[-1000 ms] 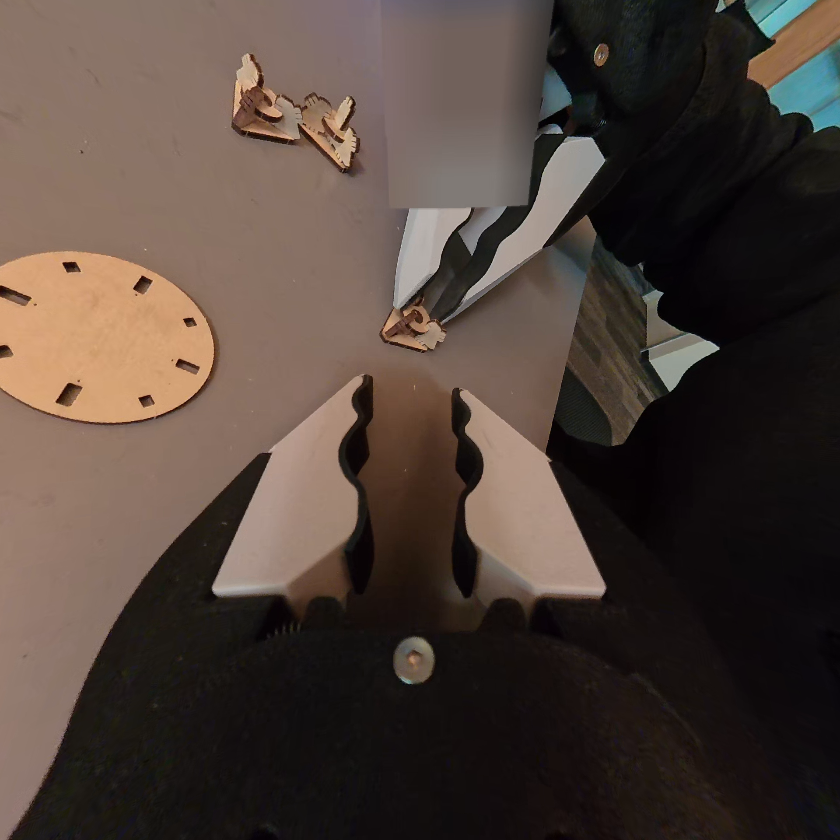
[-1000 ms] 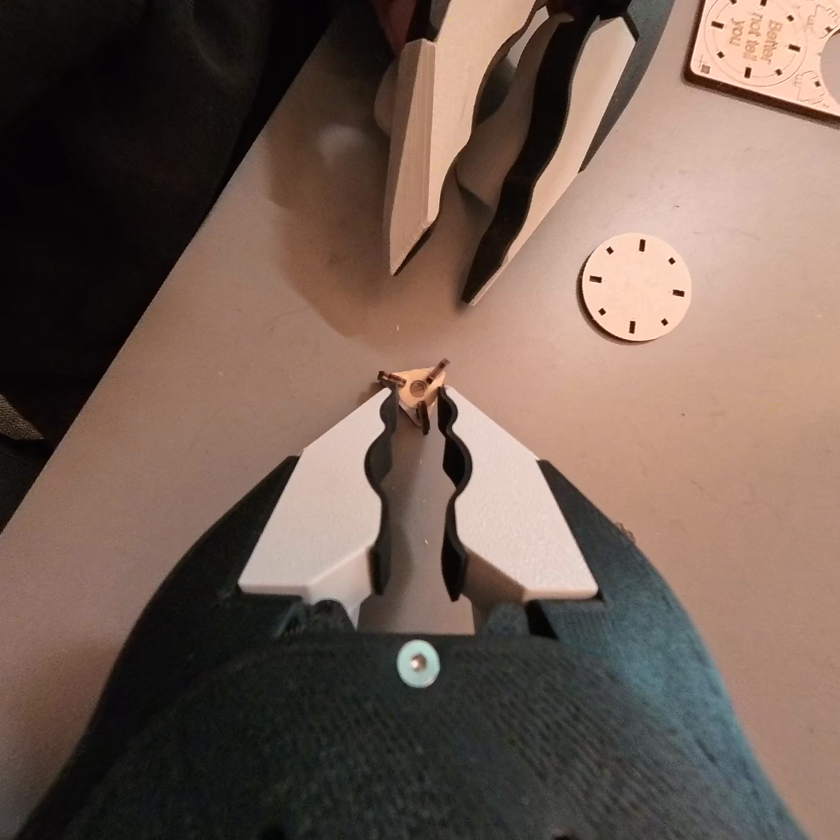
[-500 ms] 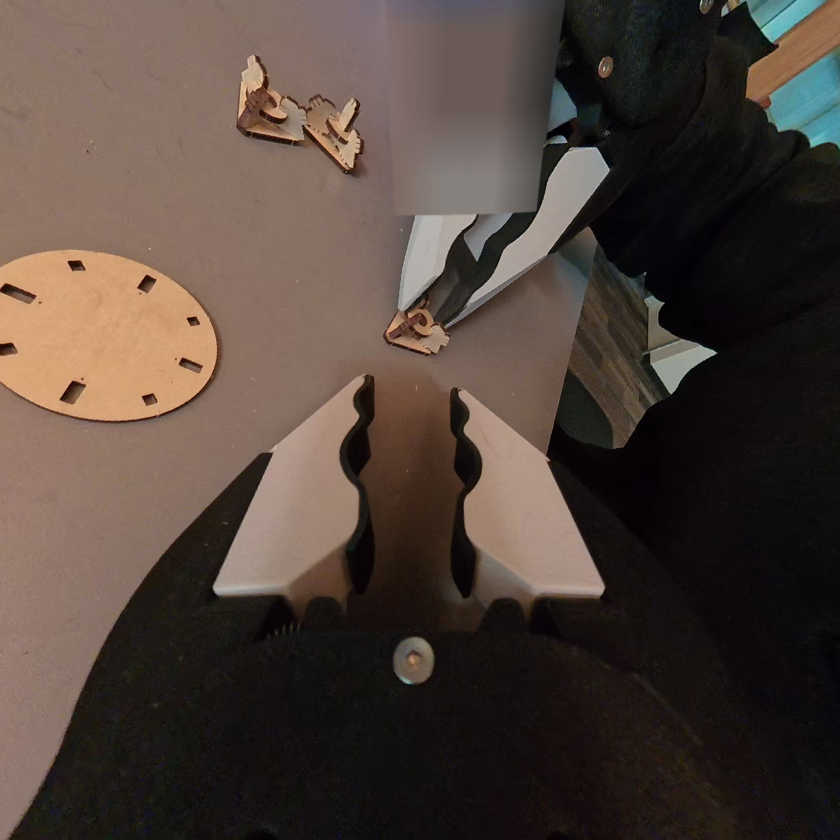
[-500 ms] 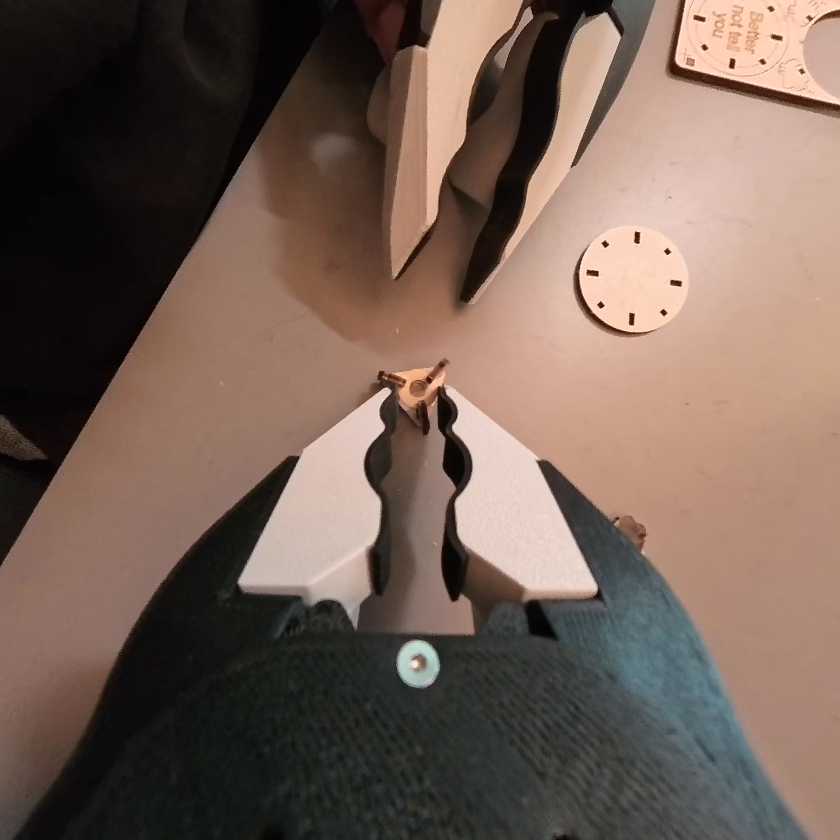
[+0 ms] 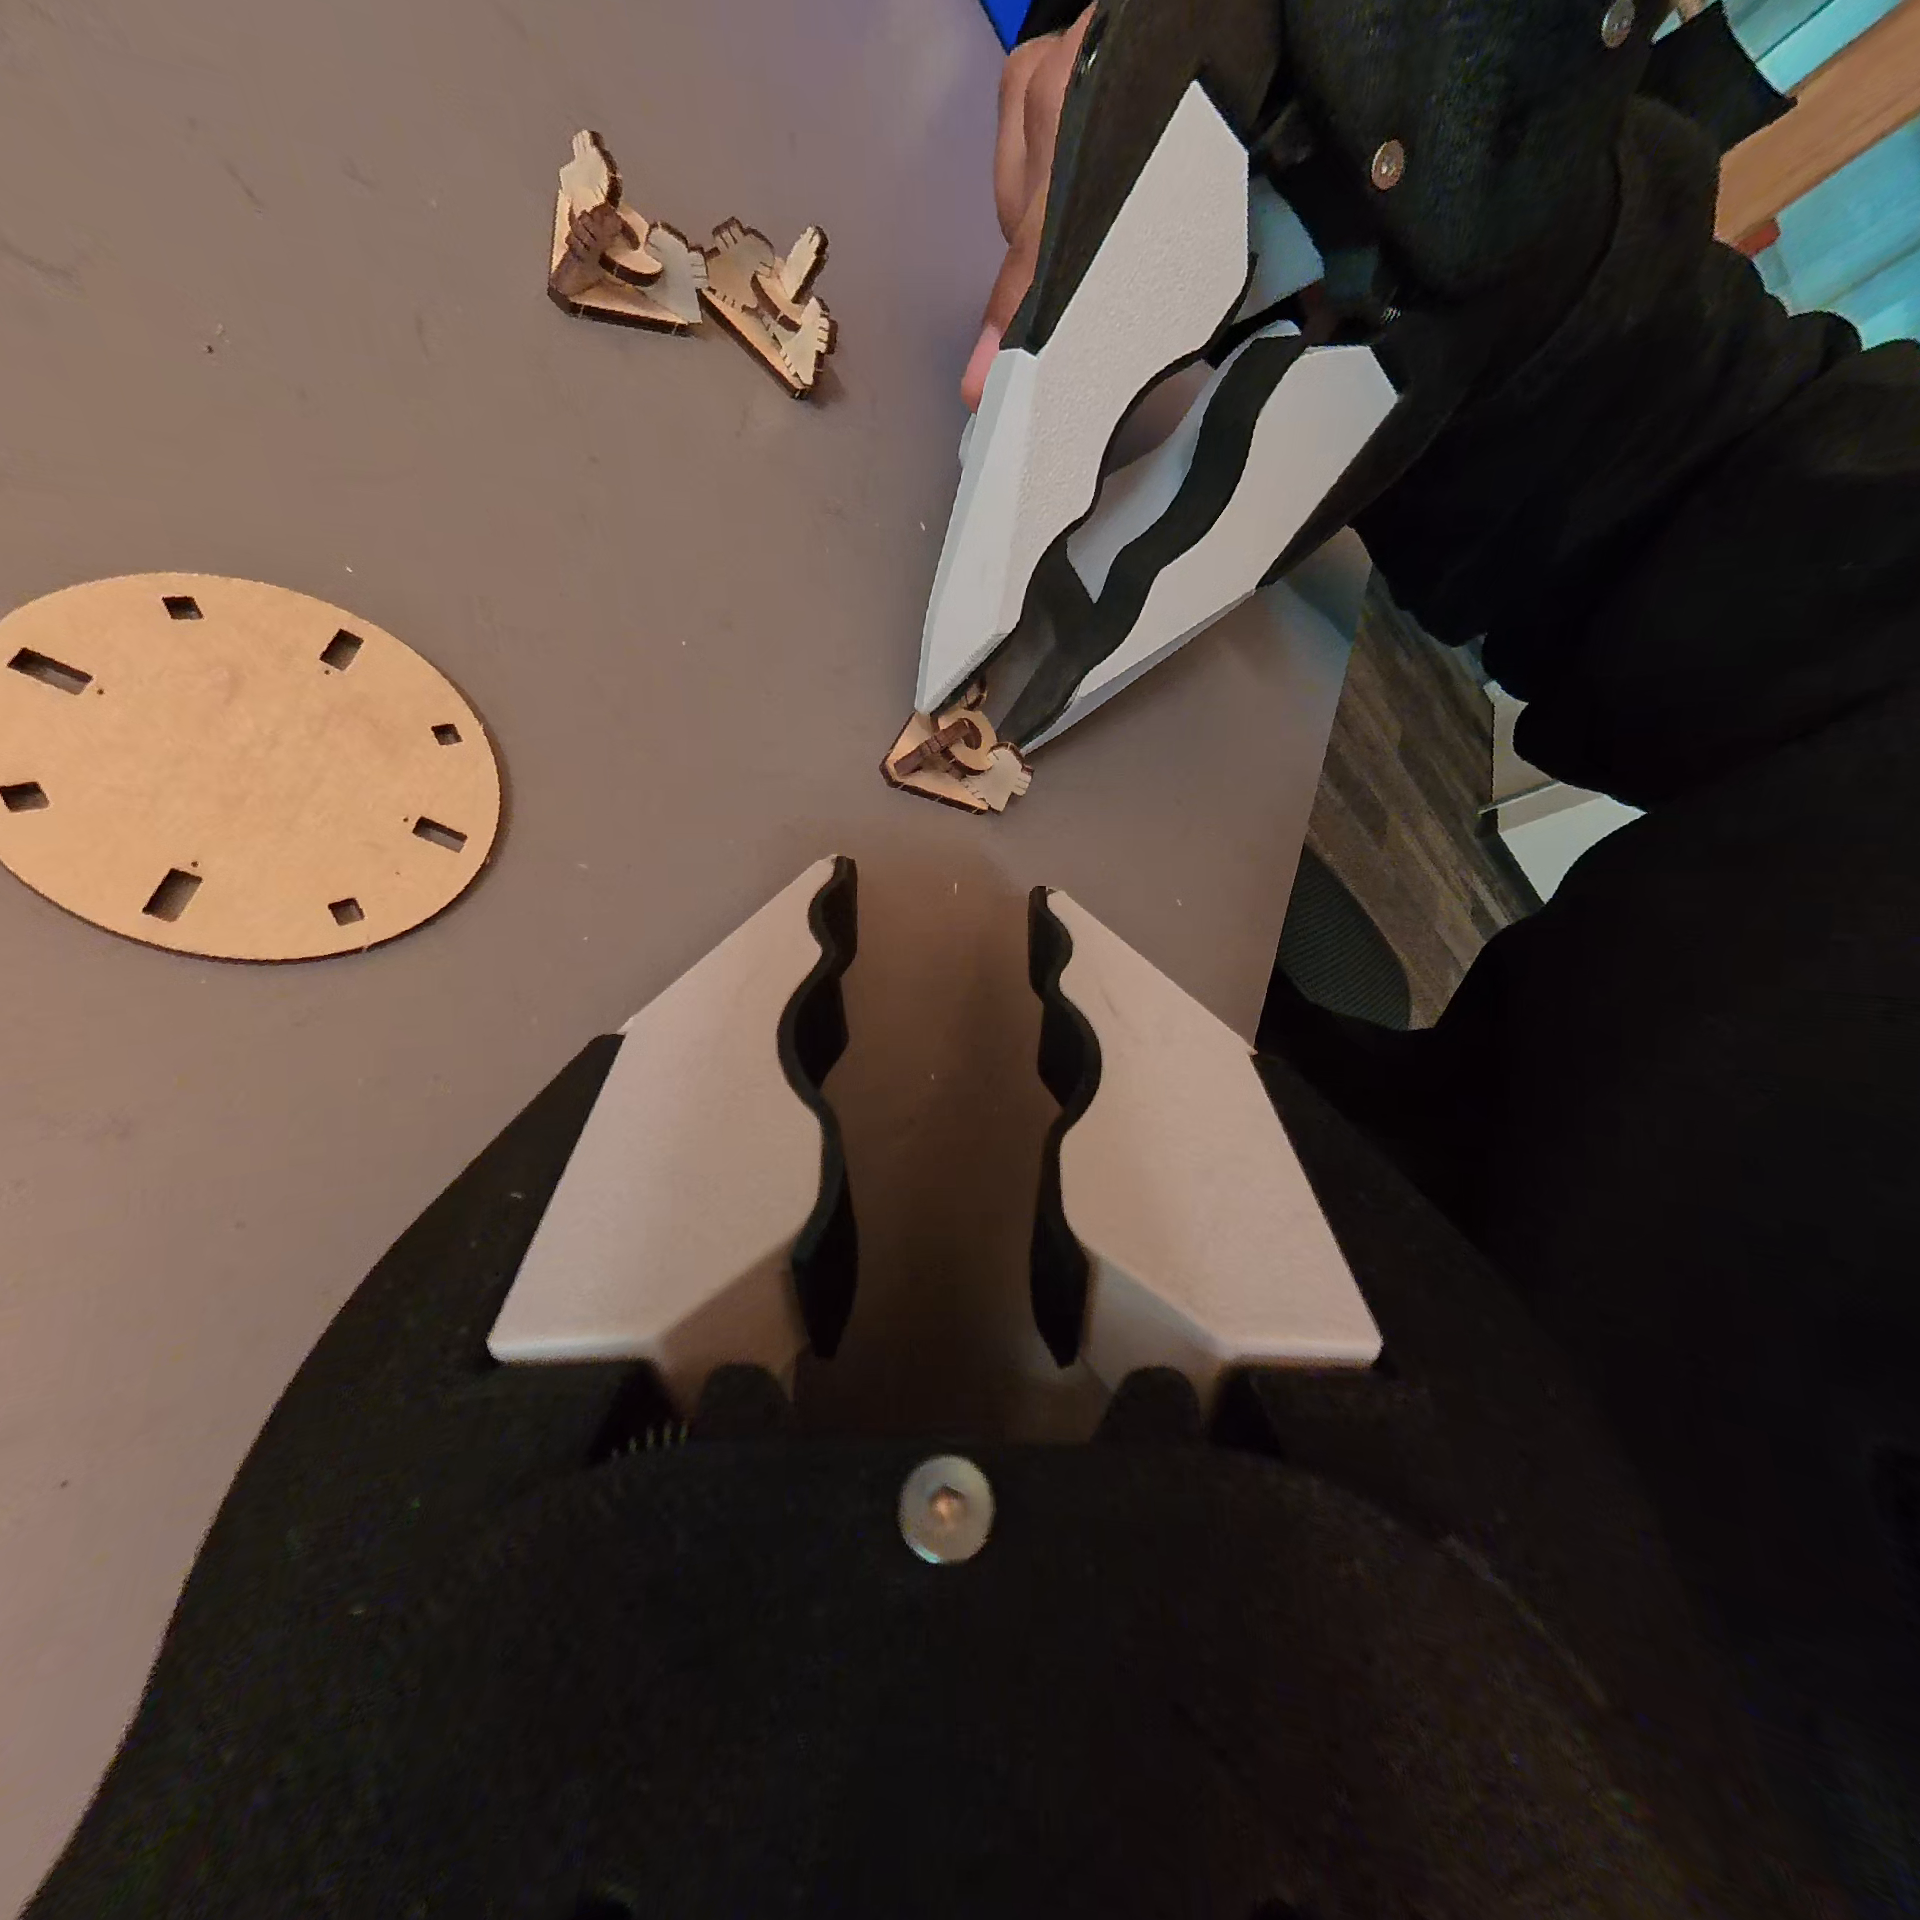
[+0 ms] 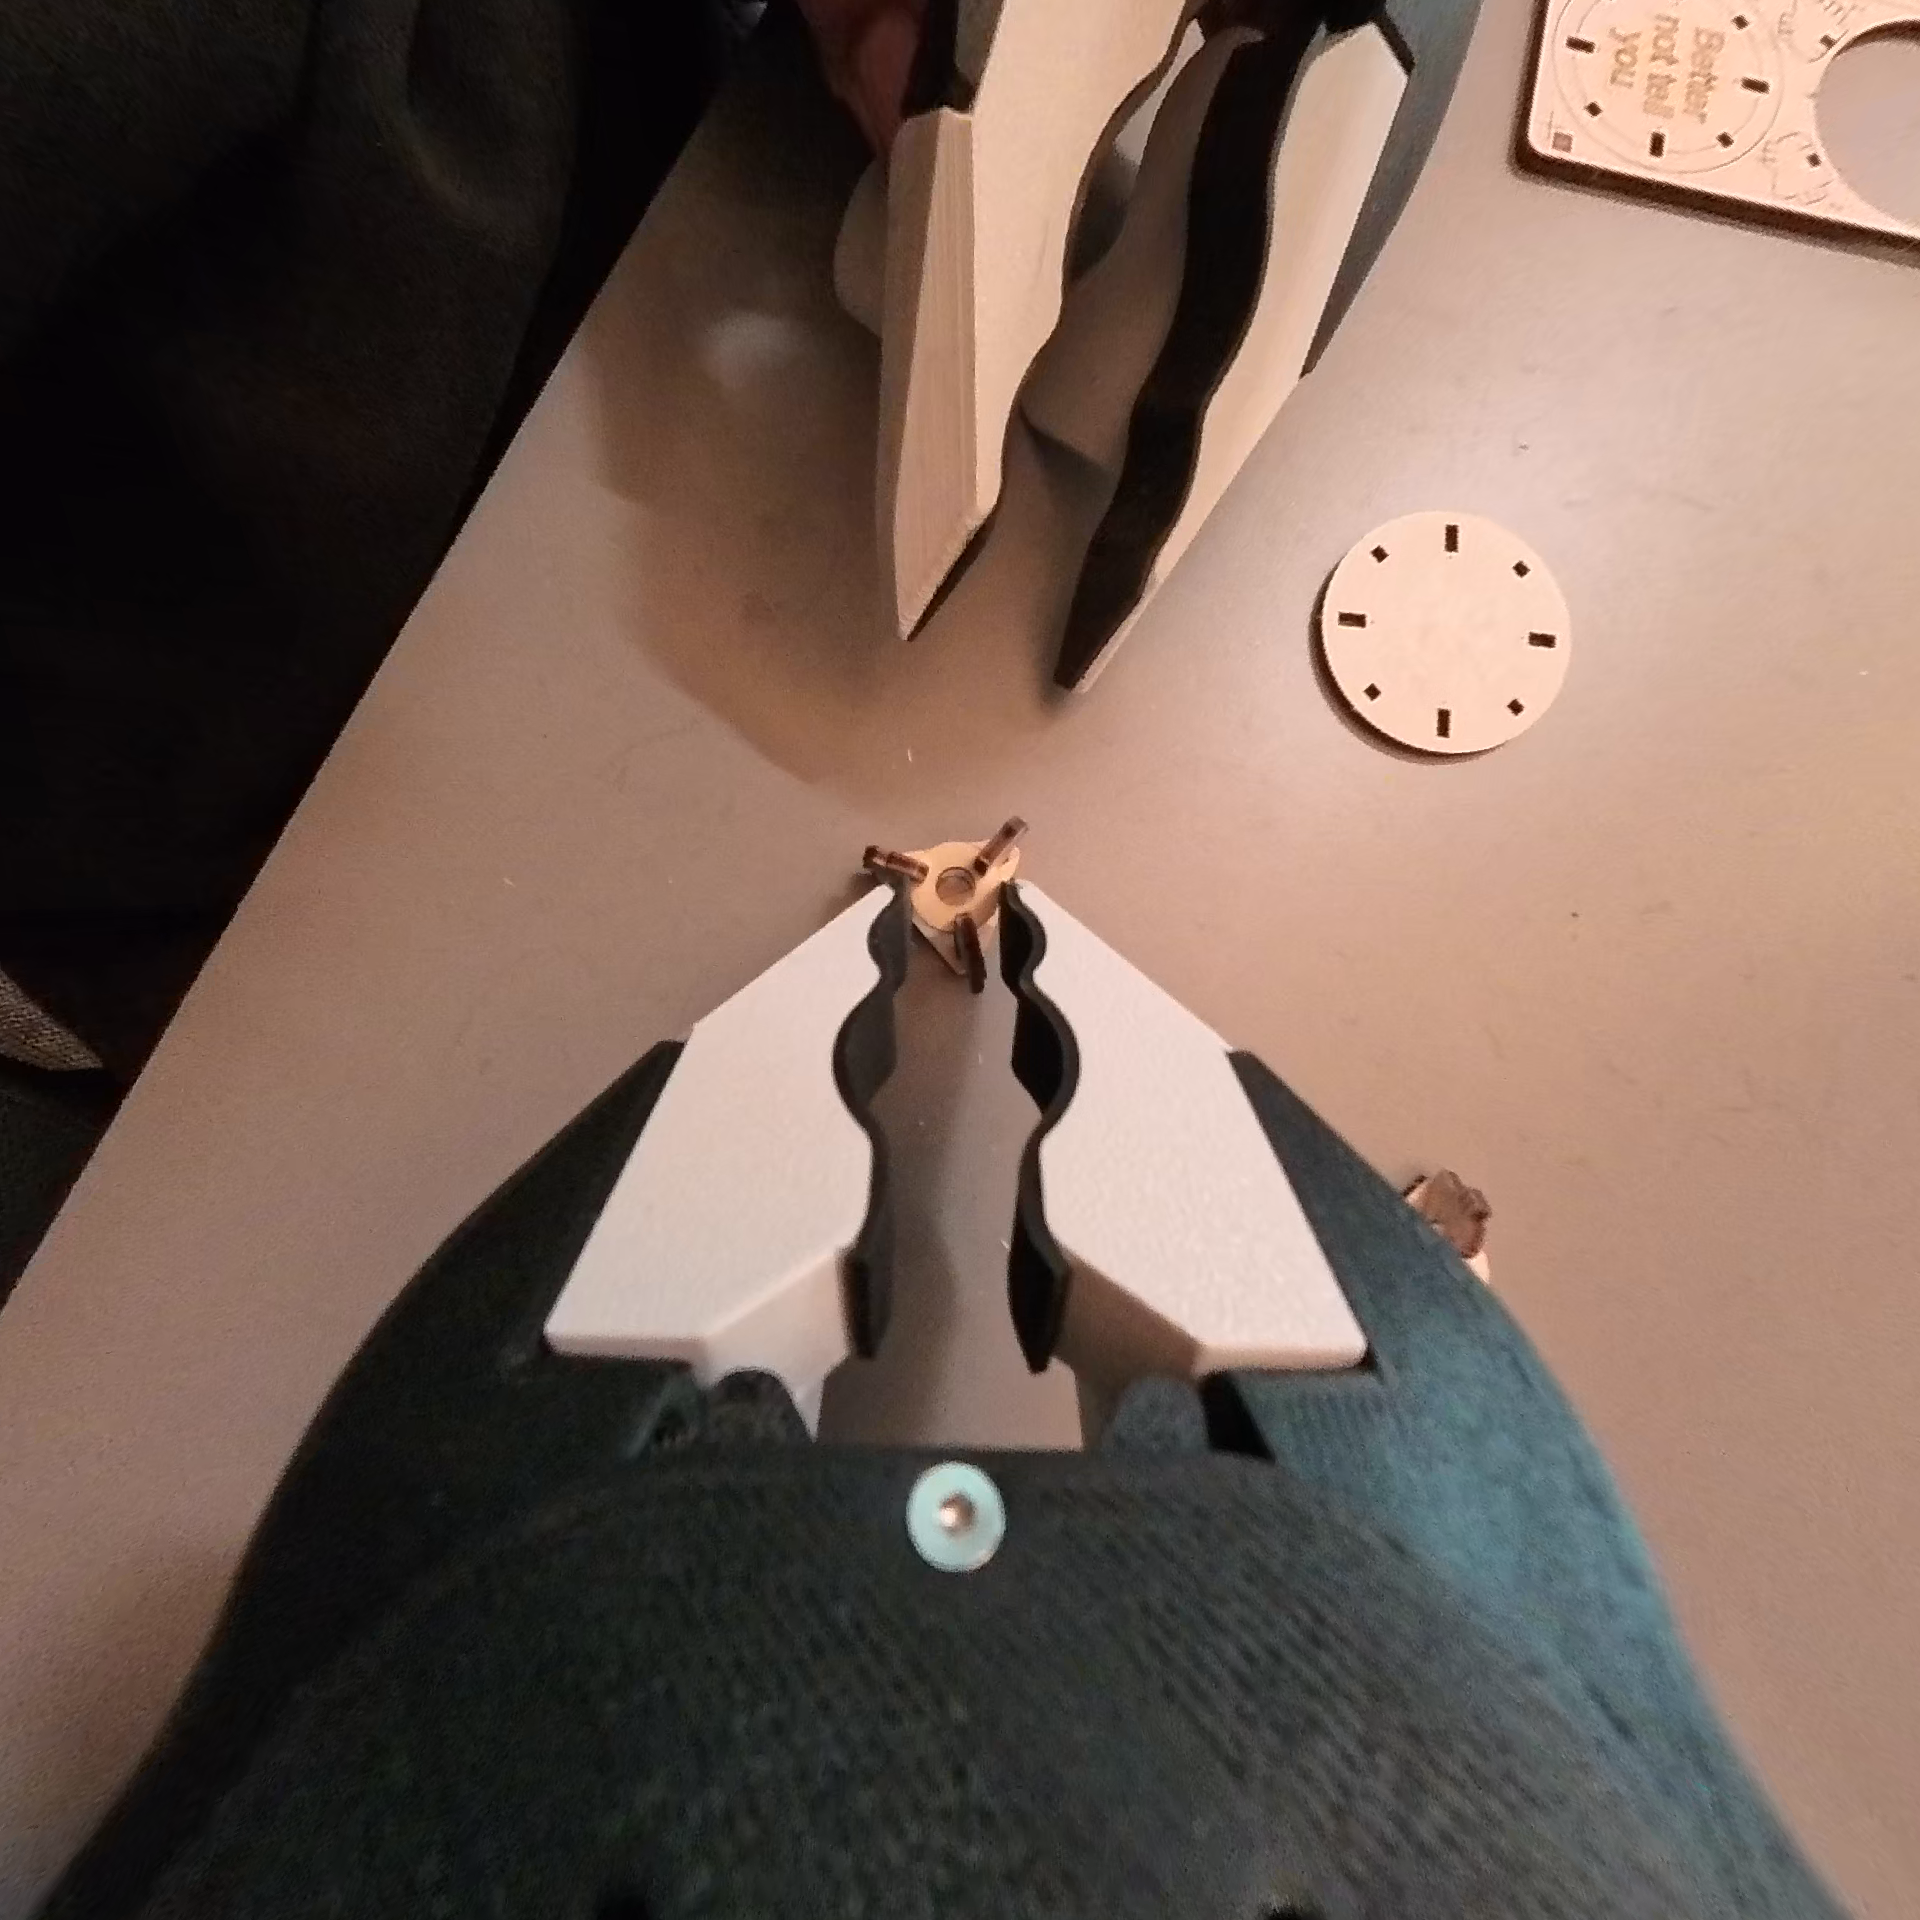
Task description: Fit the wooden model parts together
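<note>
Right hand-held gripper: the right hand-held gripper [image 6: 951,909] is clenched on a small wooden piece [image 6: 954,896]; both black pads press its flanks at the very tips.

Held piece: a pale triangular plate with a round hole and three dark tabs standing out of it. One tab points back into the gap between the fingers; the other two stick out past the tips, to far-left and far-right. In the left wrist view the same piece [image 5: 951,753] sits low at the table [image 5: 623,540], but whether it touches it I cannot tell.

Left hand-held gripper: the left hand-held gripper [image 5: 940,883] is released, with bare table showing between its pads and nothing in the gap.

Key relation: the two hand-held grippers face each other tip to tip, close to the table's edge. The held piece lies straight ahead of the left tips, slightly to their right, near but apart. The left one is the only free one near it.

Slotted disc: a round wooden disc with slots [image 5: 223,764] lies flat, well apart to the left of the left tips; in the right wrist view the disc [image 6: 1444,632] is far-right of the held piece.

Spare pieces: two more small wooden assemblies [image 5: 691,265] stand touching each other, farther off on the table.

Cut-out sheet: a wooden sheet with round cut-outs [image 6: 1725,114] lies at the far-right corner.
</note>
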`<move>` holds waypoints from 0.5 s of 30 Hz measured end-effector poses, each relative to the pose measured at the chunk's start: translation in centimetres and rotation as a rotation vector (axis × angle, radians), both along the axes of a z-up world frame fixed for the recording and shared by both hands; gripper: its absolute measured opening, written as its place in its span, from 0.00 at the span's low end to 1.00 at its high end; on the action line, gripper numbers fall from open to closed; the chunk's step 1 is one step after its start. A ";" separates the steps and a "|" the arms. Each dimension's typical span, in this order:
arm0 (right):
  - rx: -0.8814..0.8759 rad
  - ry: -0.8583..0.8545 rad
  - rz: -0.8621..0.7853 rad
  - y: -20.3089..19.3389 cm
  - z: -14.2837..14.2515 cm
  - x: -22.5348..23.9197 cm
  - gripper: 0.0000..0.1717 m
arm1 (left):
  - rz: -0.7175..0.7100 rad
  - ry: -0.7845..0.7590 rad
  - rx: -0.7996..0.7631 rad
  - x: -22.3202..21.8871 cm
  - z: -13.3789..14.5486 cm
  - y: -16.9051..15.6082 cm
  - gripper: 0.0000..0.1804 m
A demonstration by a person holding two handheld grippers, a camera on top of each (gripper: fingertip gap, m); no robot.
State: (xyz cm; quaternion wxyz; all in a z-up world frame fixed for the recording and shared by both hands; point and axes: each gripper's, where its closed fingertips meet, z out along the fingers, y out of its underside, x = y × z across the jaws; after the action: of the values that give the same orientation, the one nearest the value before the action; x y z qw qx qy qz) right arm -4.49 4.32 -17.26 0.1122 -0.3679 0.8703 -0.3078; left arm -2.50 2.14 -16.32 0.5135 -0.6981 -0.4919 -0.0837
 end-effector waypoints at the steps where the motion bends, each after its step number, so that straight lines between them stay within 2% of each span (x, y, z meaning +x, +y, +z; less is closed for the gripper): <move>1: 0.003 0.004 -0.002 0.0 0.0 0.0 0.09 | 0.000 0.000 -0.001 0.0 0.0 0.0 0.18; 15: 0.036 0.036 -0.034 -0.1 0.0 0.0 0.09 | 0.006 0.002 0.000 -0.1 0.0 -0.1 0.18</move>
State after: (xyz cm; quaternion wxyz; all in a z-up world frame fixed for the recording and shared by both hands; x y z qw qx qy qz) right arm -4.48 4.26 -17.30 0.0977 -0.3563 0.8838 -0.2871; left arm -2.55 2.05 -16.30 0.5142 -0.6967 -0.4936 -0.0813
